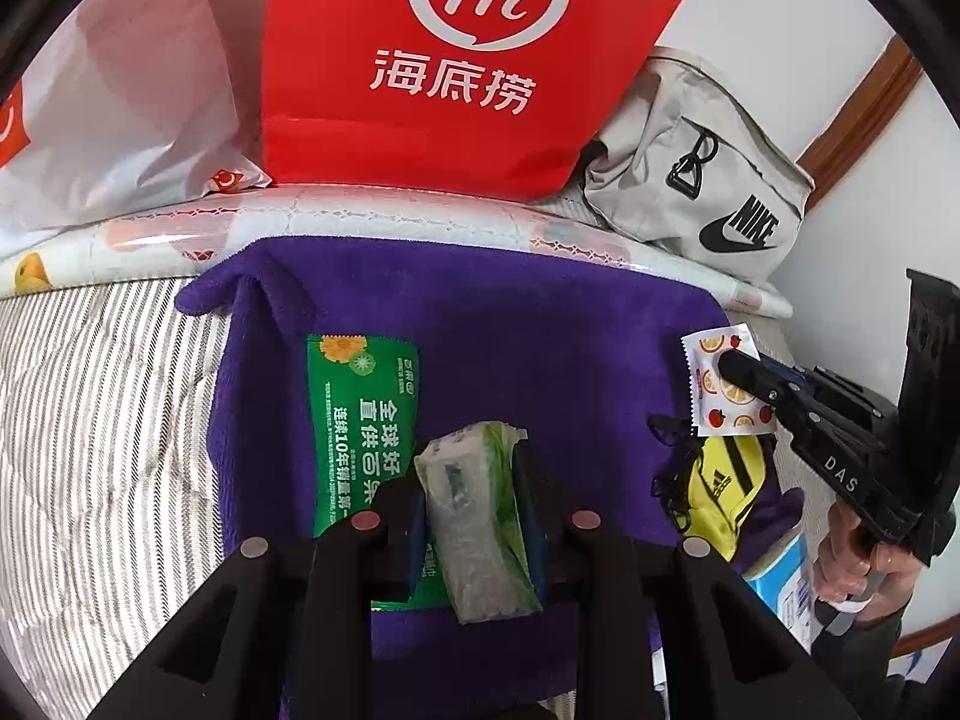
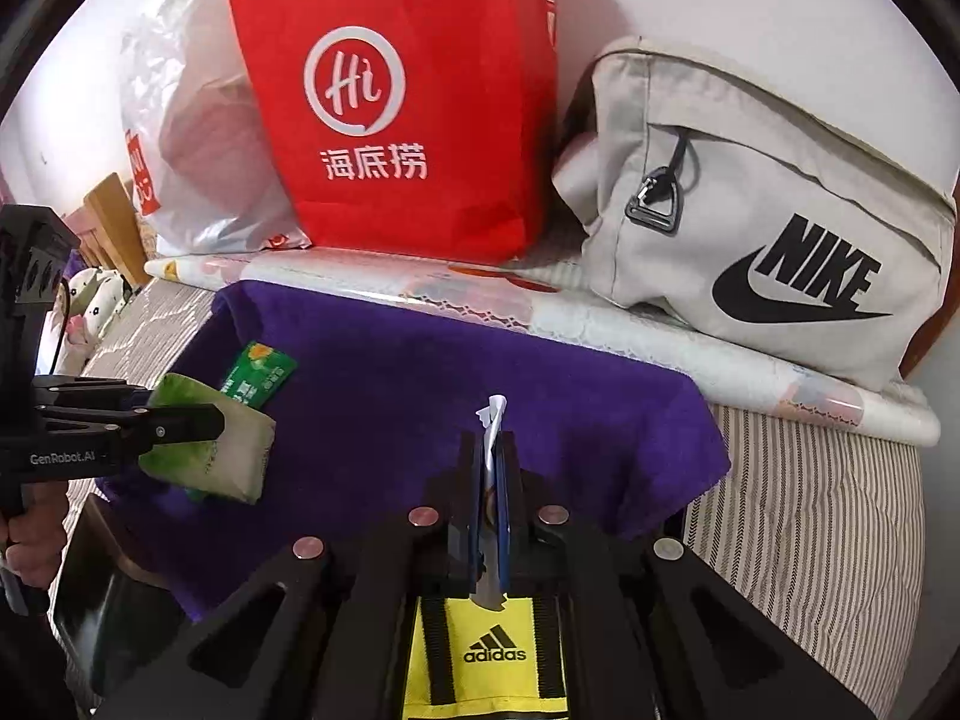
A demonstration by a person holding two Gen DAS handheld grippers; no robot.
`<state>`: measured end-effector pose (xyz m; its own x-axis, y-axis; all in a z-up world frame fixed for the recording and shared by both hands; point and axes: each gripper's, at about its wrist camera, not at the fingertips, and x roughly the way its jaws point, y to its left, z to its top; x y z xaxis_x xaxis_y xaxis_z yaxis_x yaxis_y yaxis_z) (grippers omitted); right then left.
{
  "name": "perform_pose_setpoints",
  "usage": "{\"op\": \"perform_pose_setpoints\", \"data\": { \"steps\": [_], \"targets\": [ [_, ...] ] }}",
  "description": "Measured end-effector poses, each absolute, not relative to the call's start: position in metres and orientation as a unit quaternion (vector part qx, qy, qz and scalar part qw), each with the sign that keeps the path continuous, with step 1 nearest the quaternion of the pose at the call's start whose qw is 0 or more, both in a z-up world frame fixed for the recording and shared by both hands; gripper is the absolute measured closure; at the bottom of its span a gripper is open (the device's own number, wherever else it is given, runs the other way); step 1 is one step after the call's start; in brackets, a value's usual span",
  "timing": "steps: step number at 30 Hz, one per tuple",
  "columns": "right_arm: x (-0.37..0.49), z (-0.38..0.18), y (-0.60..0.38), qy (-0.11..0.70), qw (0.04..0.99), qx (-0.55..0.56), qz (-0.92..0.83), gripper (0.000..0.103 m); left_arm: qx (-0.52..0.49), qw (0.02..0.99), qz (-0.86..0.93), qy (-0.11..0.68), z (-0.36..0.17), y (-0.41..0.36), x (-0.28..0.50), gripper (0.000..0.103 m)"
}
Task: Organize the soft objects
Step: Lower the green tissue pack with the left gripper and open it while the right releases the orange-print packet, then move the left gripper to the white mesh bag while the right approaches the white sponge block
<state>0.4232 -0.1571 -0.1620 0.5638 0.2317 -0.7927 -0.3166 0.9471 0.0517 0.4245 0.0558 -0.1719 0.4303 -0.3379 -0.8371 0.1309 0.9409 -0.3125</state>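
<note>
Bright, even daylight fills both views, with soft shadows beneath the red bag (image 1: 468,60). Glare streaks the glossy patterned roll (image 1: 372,222). Fisheye bending curves the edges; dark vignette fills every corner. Focus is sharp throughout.

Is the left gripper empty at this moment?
No: the left gripper is closed on a green tissue pack, held above the purple towel.

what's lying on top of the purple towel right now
A green packet lies flat on the purple towel, and a yellow Adidas pouch rests at its right edge. Anything under the towel is covered.
</note>
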Motion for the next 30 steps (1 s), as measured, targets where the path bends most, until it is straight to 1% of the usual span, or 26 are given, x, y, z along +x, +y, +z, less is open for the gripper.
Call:
{"op": "perform_pose_setpoints", "data": {
  "steps": [2, 4, 6, 7, 8, 9, 10, 11, 12, 13, 17, 20, 30],
  "targets": [
    [0.424, -0.163, -0.158, 0.443, 0.882, -0.047, 0.154, 0.096, -0.093, 0.839, -0.134, 0.518, -0.172, 0.056, 0.426, 0.078],
    [0.424, -0.165, -0.158, 0.446, 0.88, -0.05, 0.153, 0.095, -0.088, 0.839, -0.13, 0.521, -0.173, 0.059, 0.424, 0.073],
    [0.424, -0.167, -0.157, 0.451, 0.878, -0.056, 0.153, 0.095, -0.082, 0.839, -0.124, 0.523, -0.173, 0.062, 0.42, 0.064],
    [0.423, -0.168, -0.156, 0.454, 0.876, -0.06, 0.152, 0.093, -0.082, 0.84, -0.122, 0.523, -0.173, 0.064, 0.419, 0.062],
    [0.422, -0.169, -0.155, 0.456, 0.875, -0.065, 0.151, 0.091, -0.083, 0.841, -0.121, 0.521, -0.172, 0.065, 0.417, 0.056],
    [0.42, -0.169, -0.154, 0.455, 0.875, -0.069, 0.149, 0.084, -0.084, 0.842, -0.12, 0.519, -0.17, 0.066, 0.415, 0.049],
    [0.419, -0.169, -0.153, 0.453, 0.876, -0.071, 0.148, 0.074, -0.083, 0.843, -0.117, 0.518, -0.169, 0.068, 0.413, 0.046],
    [0.417, -0.168, -0.152, 0.451, 0.877, -0.075, 0.146, 0.067, -0.079, 0.846, -0.112, 0.515, -0.167, 0.068, 0.411, 0.044],
    [0.416, -0.166, -0.152, 0.447, 0.879, -0.077, 0.144, 0.055, -0.074, 0.849, -0.106, 0.512, -0.164, 0.069, 0.409, 0.044],
    [0.413, -0.163, -0.151, 0.439, 0.884, -0.08, 0.142, 0.05, -0.066, 0.852, -0.1, 0.509, -0.161, 0.069, 0.407, 0.044],
    [0.403, -0.15, -0.15, 0.423, 0.892, -0.088, 0.135, 0.047, -0.063, 0.858, -0.091, 0.502, -0.15, 0.073, 0.399, 0.044],
    [0.395, -0.14, -0.152, 0.42, 0.894, -0.083, 0.135, 0.042, -0.062, 0.861, -0.086, 0.497, -0.142, 0.075, 0.39, 0.044],
    [0.343, -0.112, -0.164, 0.421, 0.894, -0.064, 0.141, 0.041, -0.058, 0.885, -0.077, 0.456, -0.105, 0.076, 0.33, 0.044]
  ]
}}
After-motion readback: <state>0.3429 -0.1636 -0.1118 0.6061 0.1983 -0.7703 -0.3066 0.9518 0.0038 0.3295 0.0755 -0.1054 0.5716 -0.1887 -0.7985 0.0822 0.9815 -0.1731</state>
